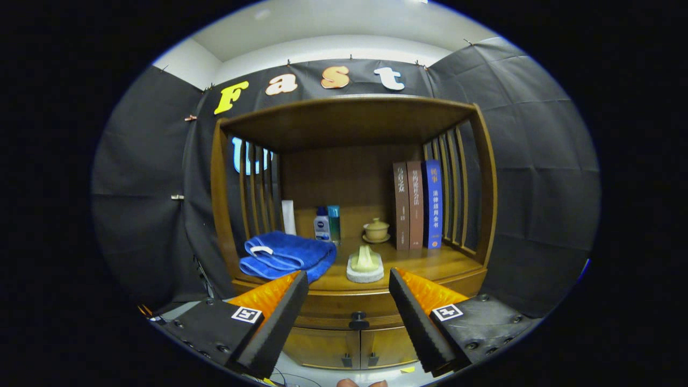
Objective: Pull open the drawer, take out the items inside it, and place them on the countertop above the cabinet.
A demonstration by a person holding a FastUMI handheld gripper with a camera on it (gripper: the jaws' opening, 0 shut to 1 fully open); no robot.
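Black cloth hung in folds behind a brown wooden cabinet (349, 215) with slatted sides and a flat top board; its surface (430, 263), smooth and glossy, carried several things; a folded blue towel (285, 255), soft and thick, lay at the left front, and a pale ridged item on a round white base (365, 263) sat near the front middle; behind these stood a white tube (288, 216), a small dark blue bottle (322, 224) and a teal bottle (334, 223), a small lidded cup on a saucer (376, 230), and three upright books (417, 205), two brown and one blue.

The tool (348, 303) stood wide apart, holding nothing; its two fingers (279, 317), dark and ribbed on the inner faces with orange backs, framed the front of the cabinet; the drawer (344, 312) lay closed just under the surface, straight ahead between the fingers, its dark knob (358, 321) centred in the gap and apart from both; what lay inside was hidden. Below the drawer were two small wooden doors (349, 348); something pinkish at the very bottom, perhaps fingertips (361, 383), was too cut off to tell.
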